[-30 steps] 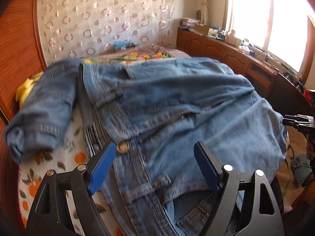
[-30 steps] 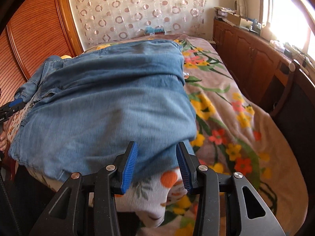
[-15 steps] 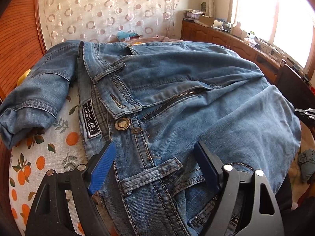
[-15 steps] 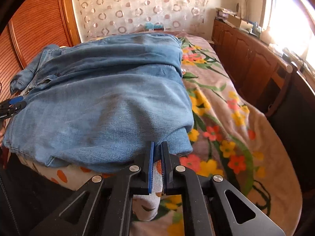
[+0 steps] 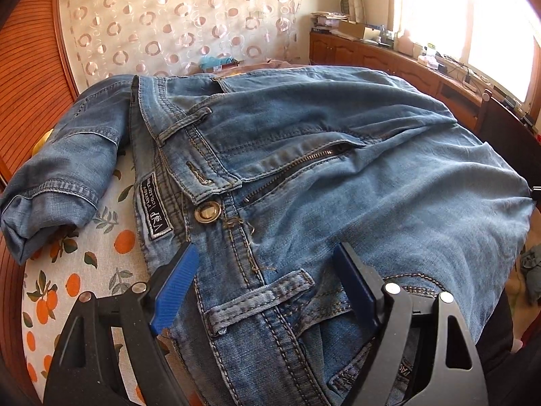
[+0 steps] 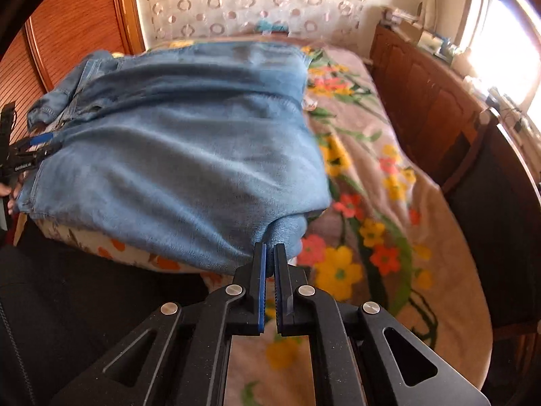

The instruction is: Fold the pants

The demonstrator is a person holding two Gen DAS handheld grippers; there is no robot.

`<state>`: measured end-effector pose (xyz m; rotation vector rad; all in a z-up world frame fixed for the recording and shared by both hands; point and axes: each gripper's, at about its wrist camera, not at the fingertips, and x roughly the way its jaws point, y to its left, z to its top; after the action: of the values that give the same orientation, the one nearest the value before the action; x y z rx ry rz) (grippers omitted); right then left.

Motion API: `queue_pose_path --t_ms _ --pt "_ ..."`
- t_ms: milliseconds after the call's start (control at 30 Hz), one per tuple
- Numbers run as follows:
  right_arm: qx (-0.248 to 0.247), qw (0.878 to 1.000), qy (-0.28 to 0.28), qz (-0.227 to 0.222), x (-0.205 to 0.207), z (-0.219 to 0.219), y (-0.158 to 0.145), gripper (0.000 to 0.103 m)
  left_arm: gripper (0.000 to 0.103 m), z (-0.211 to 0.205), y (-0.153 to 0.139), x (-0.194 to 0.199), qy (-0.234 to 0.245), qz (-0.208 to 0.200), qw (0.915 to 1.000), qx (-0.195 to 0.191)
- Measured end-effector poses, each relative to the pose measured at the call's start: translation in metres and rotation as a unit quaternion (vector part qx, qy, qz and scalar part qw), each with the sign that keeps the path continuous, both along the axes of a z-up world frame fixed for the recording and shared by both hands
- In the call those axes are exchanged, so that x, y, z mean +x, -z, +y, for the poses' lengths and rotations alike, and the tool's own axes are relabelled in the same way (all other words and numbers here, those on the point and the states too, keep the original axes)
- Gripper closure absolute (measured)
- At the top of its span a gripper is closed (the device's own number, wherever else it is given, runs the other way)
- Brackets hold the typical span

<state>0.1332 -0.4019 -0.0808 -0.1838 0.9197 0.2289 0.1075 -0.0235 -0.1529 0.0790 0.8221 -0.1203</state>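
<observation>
- The jeans (image 5: 338,176) are spread over a bed (image 6: 389,203), waistband toward the left gripper (image 5: 267,291) and the blue legs stretching away across the mattress.
- The left gripper is held wide open above the waistband; its blue pads (image 5: 174,291) stand on either side of a belt loop (image 5: 260,299), and no fabric is pinched between them.
- Just beyond that gripper a brass button (image 5: 207,212) is seen, with the open zip (image 5: 297,172) running up and to the right from it.
- A black woven label (image 5: 155,208) is sewn inside the waistband, left of the button.
- One trouser leg (image 5: 57,182) is doubled back at the far left, its hem resting on a sheet printed with oranges (image 5: 67,291).
- In the right wrist view, the right gripper (image 6: 269,260) is closed almost fully, with a fold of denim from the near corner of the jeans (image 6: 189,155) caught between its pads; the cloth is drawn into a small bunch at the tips.
- The jaws of the right gripper have just been closing, with that denim between them.
- To the right of the jeans a flowered blanket (image 6: 372,243) covers the bed.
- The left gripper (image 6: 33,145) is also visible at the left edge of the right wrist view, at the jeans' far end.
- A patterned curtain (image 5: 189,23) hangs behind the bed, and a wooden cabinet (image 6: 432,101) runs under the window.
</observation>
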Motion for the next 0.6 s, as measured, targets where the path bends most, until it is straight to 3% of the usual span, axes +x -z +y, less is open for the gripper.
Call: queue_pose_path --t_ms 200,267,400,600 --pt "0.020 0.999 0.026 -0.007 0.003 -0.011 0.001 0.099 0.020 0.006 -0.008 -0.008 -0.004 0.002 0.9998 -0.021" --pt "0.037 0.999 0.022 -0.013 0.000 -0.010 0.005 0.095 0.020 0.011 -0.015 -0.022 -0.002 -0.009 0.9995 -0.031" --pt "0.045 0.999 0.015 -0.024 -0.004 -0.008 0.013 0.072 0.020 0.018 -0.028 -0.056 0.000 -0.025 0.9993 -0.027" --pt "0.042 0.999 -0.002 -0.029 -0.011 -0.009 0.022 0.062 0.021 0.021 -0.029 -0.101 0.018 -0.015 0.9993 -0.028"
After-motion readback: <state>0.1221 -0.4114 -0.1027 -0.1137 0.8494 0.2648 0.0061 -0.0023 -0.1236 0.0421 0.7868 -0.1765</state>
